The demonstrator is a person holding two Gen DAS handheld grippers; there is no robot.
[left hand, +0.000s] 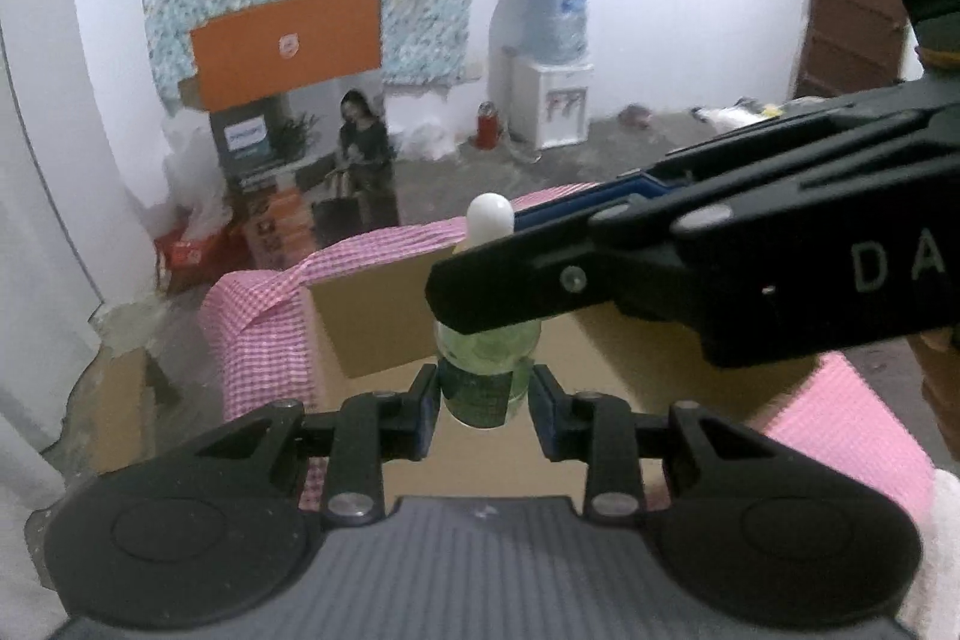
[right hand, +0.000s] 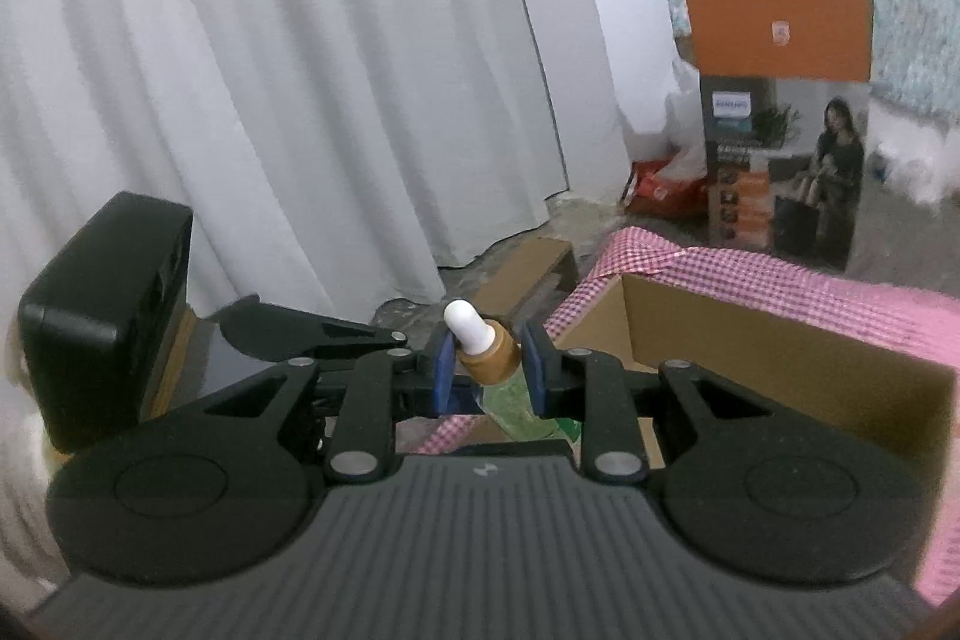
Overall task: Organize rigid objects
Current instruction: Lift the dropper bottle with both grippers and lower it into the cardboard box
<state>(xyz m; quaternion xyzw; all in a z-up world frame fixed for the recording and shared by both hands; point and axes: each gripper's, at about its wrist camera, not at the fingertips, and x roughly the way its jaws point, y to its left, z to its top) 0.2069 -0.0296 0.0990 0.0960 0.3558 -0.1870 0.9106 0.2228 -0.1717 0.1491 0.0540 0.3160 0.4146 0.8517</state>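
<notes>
Here, in the left wrist view, the left tool (left hand: pixel 483 409) clamps the lower body of a green dropper bottle (left hand: pixel 485 376) above the open cardboard box (left hand: pixel 372 322), while the right tool (left hand: pixel 480 292) crosses over its neck. In the right wrist view, the right tool (right hand: pixel 485 370) pinches the bottle's wooden collar (right hand: pixel 489 353). Keeping both grips aligned should stop the bottle from twisting.

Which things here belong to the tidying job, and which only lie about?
Job: dropper bottle, held by left gripper and right gripper; cardboard box.

Lying about: water dispenser, printed carton, curtain, red bottle.
</notes>
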